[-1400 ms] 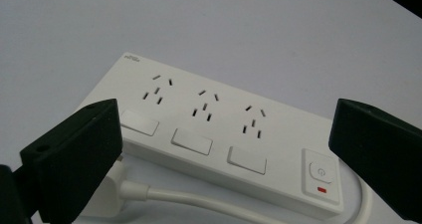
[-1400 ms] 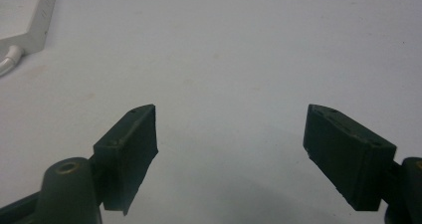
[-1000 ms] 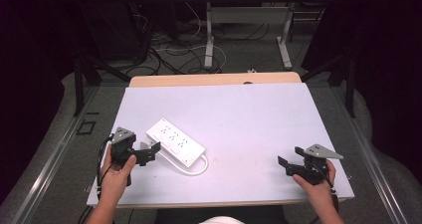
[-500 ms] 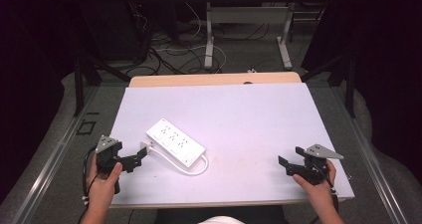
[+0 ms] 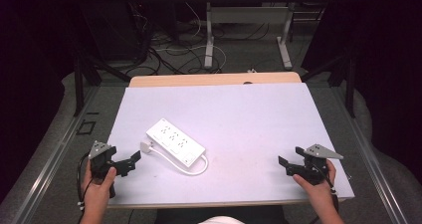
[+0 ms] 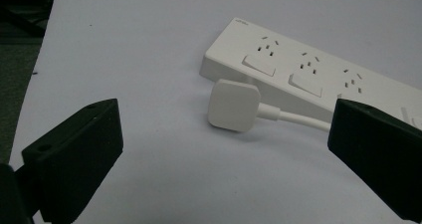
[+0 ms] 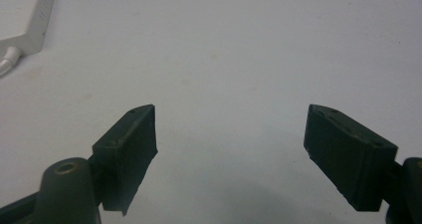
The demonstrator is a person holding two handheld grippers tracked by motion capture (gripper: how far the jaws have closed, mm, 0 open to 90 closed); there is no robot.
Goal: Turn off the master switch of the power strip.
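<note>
Strip [image 5: 175,142] lies flat on the white worktop [image 5: 249,114], left of centre, long axis running diagonally from far-left to near-right, sockets facing up. Its white cord [image 5: 186,168] loops off the near-right end and curls back along the near side to the plug [image 5: 146,146], which lies flat on the worktop just beside the strip's left end; can't tell if it touches. Left gripper [image 5: 130,162] sits at the near-left corner, held in the left hand [image 5: 97,189], fingers spread wide with nothing between them, aimed at the plug and near it but apart. In the left gripper view the plug [image 6: 233,105] lies between the two fingers [image 6: 74,154], farther out, with the strip [image 6: 318,79] behind it. Right gripper [image 5: 290,161] is at the near-right edge in the right hand [image 5: 318,189], well apart from the strip, fingers [image 7: 130,144] spread wide over bare worktop, holding nothing.
</note>
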